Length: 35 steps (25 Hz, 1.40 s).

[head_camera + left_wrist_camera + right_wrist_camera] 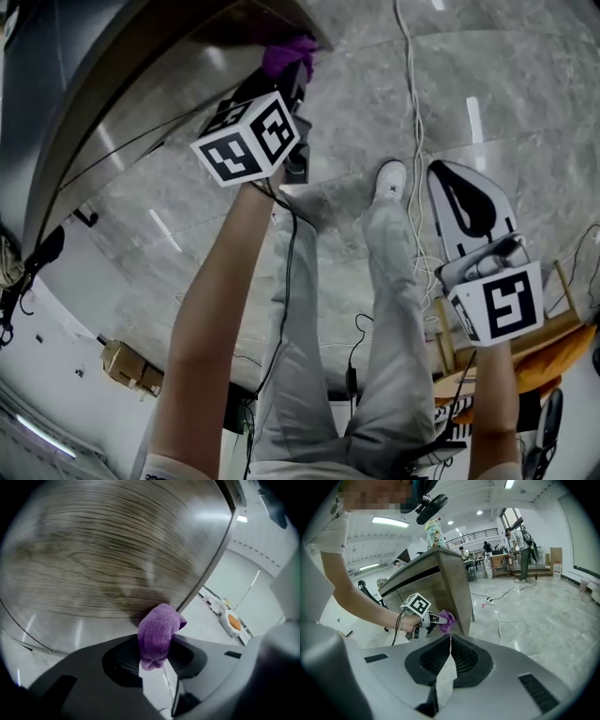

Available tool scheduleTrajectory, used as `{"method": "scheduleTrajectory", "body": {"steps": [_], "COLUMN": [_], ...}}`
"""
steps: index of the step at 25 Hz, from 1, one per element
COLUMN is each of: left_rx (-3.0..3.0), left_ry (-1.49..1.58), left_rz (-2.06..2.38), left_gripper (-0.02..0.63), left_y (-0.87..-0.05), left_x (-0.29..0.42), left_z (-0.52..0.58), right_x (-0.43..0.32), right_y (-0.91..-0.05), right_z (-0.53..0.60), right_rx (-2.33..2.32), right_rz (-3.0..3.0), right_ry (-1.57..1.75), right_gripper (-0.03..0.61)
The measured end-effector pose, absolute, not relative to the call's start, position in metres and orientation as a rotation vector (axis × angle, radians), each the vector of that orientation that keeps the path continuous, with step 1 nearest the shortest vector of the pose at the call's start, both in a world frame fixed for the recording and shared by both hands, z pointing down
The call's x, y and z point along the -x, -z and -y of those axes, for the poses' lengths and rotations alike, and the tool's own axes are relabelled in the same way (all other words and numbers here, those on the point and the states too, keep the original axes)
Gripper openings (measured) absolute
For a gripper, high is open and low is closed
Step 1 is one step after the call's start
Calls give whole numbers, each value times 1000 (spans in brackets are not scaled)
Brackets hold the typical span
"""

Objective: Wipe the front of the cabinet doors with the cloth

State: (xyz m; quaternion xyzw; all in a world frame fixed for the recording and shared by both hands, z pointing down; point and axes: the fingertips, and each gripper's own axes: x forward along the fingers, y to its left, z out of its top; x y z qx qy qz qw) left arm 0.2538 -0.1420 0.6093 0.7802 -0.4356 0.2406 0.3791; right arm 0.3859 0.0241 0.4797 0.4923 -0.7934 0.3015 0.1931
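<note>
A purple cloth is pinched in my left gripper, its bunched end pressed against the wood-grain cabinet door near the door's lower corner. In the head view the left gripper reaches up to the cabinet with the cloth at its tip. From the right gripper view the cloth touches the cabinet front beside its edge. My right gripper hangs back, jaws closed together with nothing between them; it shows at the head view's right.
The person's legs and white shoe stand on the grey marble floor. White cables trail across the floor. An orange chair is at the right. A bottle stands on the cabinet top. People and desks are far behind.
</note>
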Motion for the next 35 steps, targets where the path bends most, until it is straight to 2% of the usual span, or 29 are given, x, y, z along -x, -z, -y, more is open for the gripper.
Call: {"method": "scheduleTrajectory", "body": {"steps": [13, 21, 30, 35], "left_rx": [-1899, -1882, -1792, -1727], "left_ry": [-631, -692, -749, -773], "left_rz": [1225, 1252, 1370, 1477], "left_gripper": [140, 140, 140, 140], "left_y": [-612, -621, -622, -626], "left_x": [-88, -7, 53, 66], "left_z": [139, 139, 137, 134], "right_x": [-237, -175, -153, -179], "right_y": [-476, -483, -482, -485], "right_z": [-16, 1, 6, -1], "right_rx": [-1240, -1214, -1179, -1170], "right_rz": [2309, 2319, 2367, 2374], "right_ry": [-832, -845, -845, -862], "right_gripper": [29, 29, 29, 28]}}
